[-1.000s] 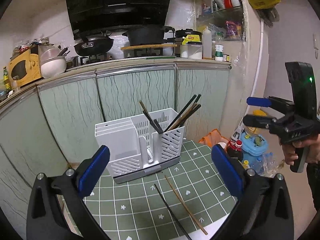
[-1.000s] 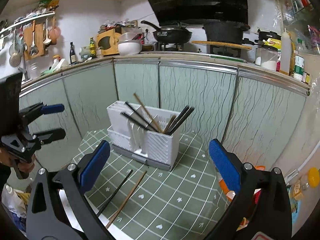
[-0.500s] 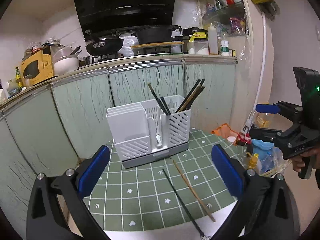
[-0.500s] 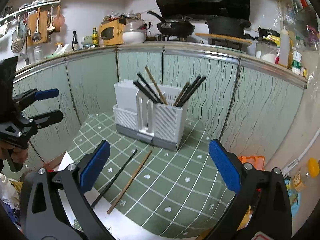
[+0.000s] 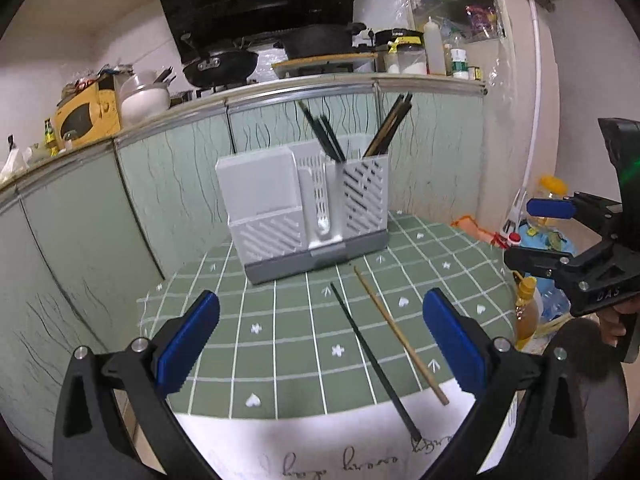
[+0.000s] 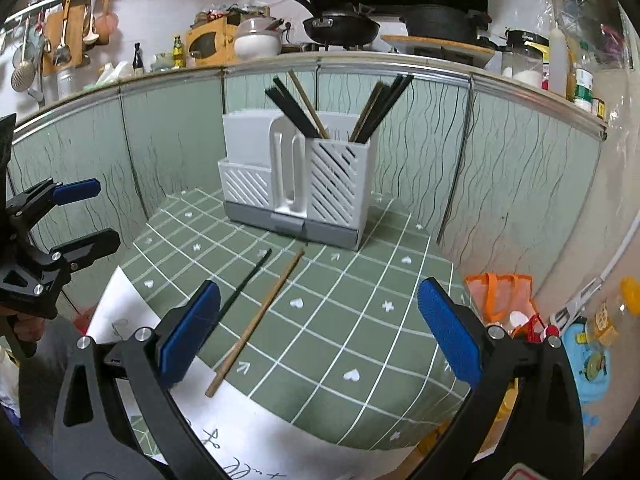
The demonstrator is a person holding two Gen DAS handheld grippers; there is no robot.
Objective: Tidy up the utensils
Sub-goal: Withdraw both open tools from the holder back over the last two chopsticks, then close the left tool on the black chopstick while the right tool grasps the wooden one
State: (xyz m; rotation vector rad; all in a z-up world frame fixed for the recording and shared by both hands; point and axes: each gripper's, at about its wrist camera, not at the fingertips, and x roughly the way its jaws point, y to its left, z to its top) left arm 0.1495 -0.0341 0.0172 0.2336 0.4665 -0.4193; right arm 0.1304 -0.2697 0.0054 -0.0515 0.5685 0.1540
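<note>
A white slotted utensil holder (image 5: 308,208) (image 6: 304,184) stands at the back of a green checked table mat (image 5: 280,340) (image 6: 360,312), with several dark and wooden chopsticks upright in it. A black chopstick (image 5: 372,360) (image 6: 244,284) and a wooden chopstick (image 5: 400,336) (image 6: 256,320) lie loose on the mat in front. My left gripper (image 5: 320,336) is open and empty above the mat's near edge. My right gripper (image 6: 316,336) is open and empty, just right of the wooden chopstick. Each gripper shows at the side of the other's view.
White paper with handwriting (image 5: 340,448) (image 6: 224,432) lies under the mat's near edge. Green cabinet fronts (image 5: 80,220) stand behind the table, with pans and jars on the counter above. Bottles and an orange bag (image 6: 500,296) sit on the floor to the right.
Both grippers have dropped lower and come closer to the table; the holder and loose chopsticks look larger. Nothing on the mat has moved.
</note>
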